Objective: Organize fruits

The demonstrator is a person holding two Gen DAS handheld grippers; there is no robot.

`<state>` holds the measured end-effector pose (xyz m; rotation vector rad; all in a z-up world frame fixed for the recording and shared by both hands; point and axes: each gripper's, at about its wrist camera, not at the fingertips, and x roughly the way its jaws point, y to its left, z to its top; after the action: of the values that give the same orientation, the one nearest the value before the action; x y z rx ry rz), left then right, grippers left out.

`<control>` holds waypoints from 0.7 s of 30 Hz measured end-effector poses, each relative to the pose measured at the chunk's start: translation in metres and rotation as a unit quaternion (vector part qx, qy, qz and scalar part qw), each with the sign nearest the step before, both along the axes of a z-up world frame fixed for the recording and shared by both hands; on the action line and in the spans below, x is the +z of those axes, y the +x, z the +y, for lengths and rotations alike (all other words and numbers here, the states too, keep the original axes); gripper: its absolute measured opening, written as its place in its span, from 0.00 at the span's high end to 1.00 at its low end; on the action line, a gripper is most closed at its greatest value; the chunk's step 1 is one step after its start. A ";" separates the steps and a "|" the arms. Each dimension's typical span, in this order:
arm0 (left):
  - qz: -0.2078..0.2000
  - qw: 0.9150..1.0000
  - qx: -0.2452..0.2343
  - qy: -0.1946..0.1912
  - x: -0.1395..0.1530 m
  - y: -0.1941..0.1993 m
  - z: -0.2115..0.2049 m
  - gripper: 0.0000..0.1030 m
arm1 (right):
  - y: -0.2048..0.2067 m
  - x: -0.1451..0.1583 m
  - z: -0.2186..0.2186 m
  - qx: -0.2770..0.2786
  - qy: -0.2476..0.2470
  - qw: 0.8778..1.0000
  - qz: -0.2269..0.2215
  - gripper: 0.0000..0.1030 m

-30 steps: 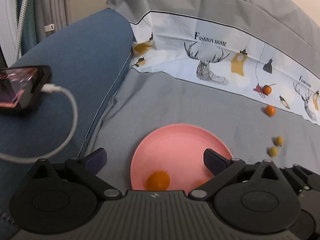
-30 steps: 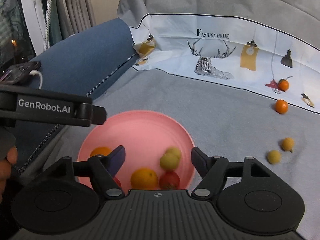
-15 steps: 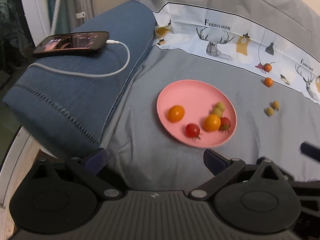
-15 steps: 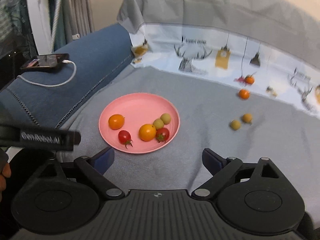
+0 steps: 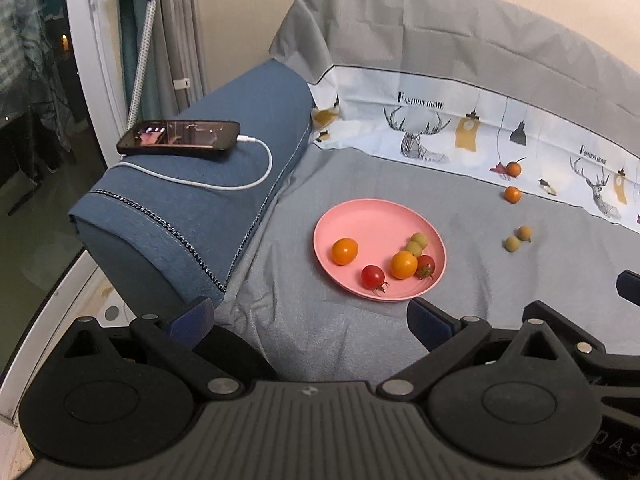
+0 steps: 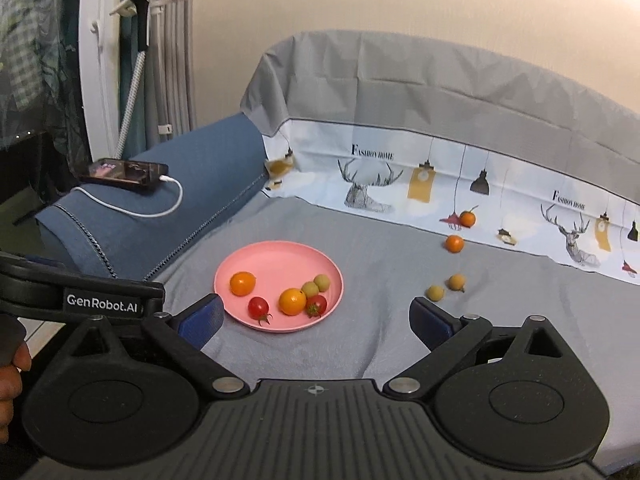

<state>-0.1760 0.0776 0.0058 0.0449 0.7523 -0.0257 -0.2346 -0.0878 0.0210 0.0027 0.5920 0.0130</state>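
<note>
Grey bedsheet (image 6: 380, 248) fills the frame. At left, a phone (image 6: 122, 174) lies on a blue cushion (image 6: 208, 184). At centre, a pink plate (image 6: 280, 258) holds 6 fruits. To its right, 4 fruits (image 6: 435, 292) lie loose. Left gripper (image 5: 308, 318) and right gripper (image 6: 316, 318) hover released, grasping nothing.

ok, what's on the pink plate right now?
Six fruits on the pink plate: two orange ones, two red tomatoes, two green ones touching. No fruit hidden; whatever is under the plate can't be seen.
</note>
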 end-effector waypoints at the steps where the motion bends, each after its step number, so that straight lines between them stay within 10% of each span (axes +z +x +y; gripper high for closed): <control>1: -0.003 1.000 0.001 0.000 0.001 -0.003 0.000 0.00 | -0.002 0.002 0.000 0.001 0.000 1.000 -0.003 0.04; 21: -0.017 1.000 0.001 -0.004 0.009 -0.017 0.004 0.00 | -0.016 0.009 0.002 -0.002 0.000 1.000 -0.014 0.03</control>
<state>-0.1927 0.0815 0.0150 0.0362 0.7181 -0.0254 -0.2505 -0.0863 0.0304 0.0044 0.5648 0.0097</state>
